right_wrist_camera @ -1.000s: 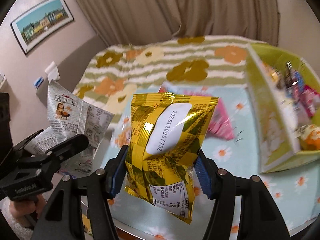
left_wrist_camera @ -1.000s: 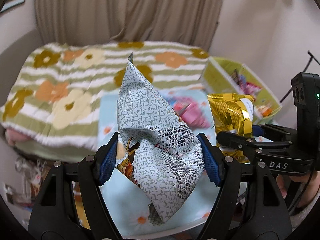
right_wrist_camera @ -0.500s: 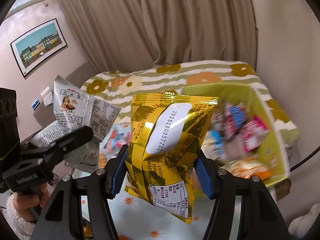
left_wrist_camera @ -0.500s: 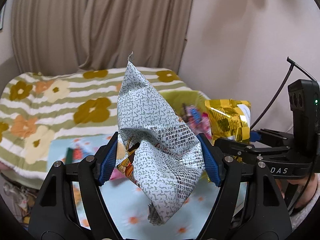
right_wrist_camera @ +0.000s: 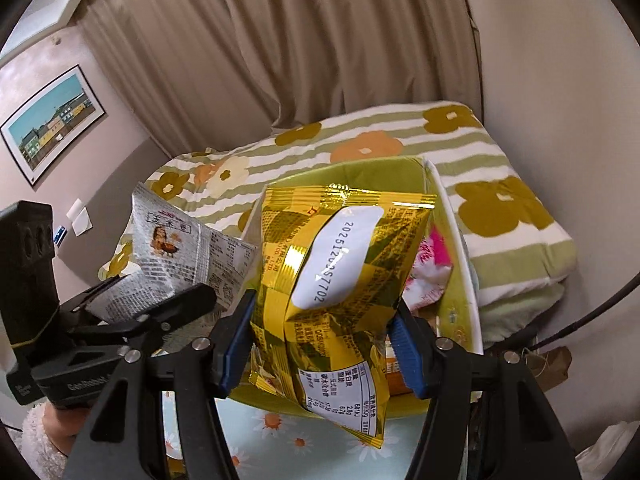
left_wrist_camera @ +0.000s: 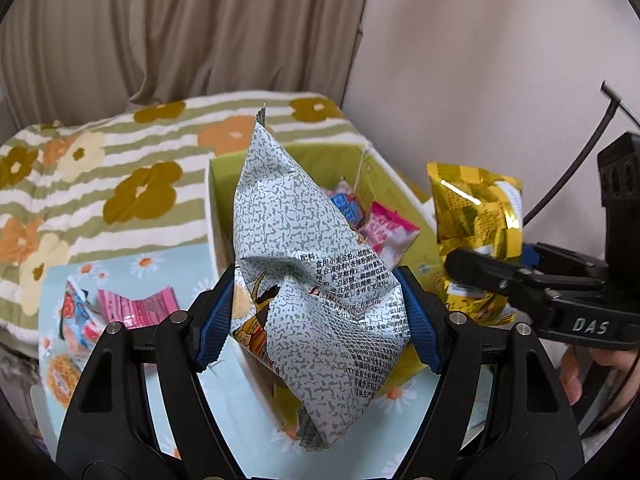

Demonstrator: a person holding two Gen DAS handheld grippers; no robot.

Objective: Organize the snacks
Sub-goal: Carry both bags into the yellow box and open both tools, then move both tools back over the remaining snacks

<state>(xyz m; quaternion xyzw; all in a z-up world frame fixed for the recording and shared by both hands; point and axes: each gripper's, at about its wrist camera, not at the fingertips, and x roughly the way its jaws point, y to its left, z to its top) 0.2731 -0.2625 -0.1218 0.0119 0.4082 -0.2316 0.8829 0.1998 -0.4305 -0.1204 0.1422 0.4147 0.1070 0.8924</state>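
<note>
Both bags hung over the green box (left_wrist_camera: pixel 218 184), its white rim (right_wrist_camera: pixel 456 240) just under them, wall close beside. Left gripper (left_wrist_camera: pixel 320 316) was clamped on the crumpled grey bag (left_wrist_camera: pixel 304 240); right gripper (right_wrist_camera: pixel 320 340) squeezed the gold bag (right_wrist_camera: pixel 340 264), side by side

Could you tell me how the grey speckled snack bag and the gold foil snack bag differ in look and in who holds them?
The grey speckled bag is matte, crumpled and peaked; the gold foil bag is shiny, flatter and carries a white date patch. The left gripper pinches the grey speckled bag; the right gripper pinches the gold foil bag. Both hang above the green box.
</note>
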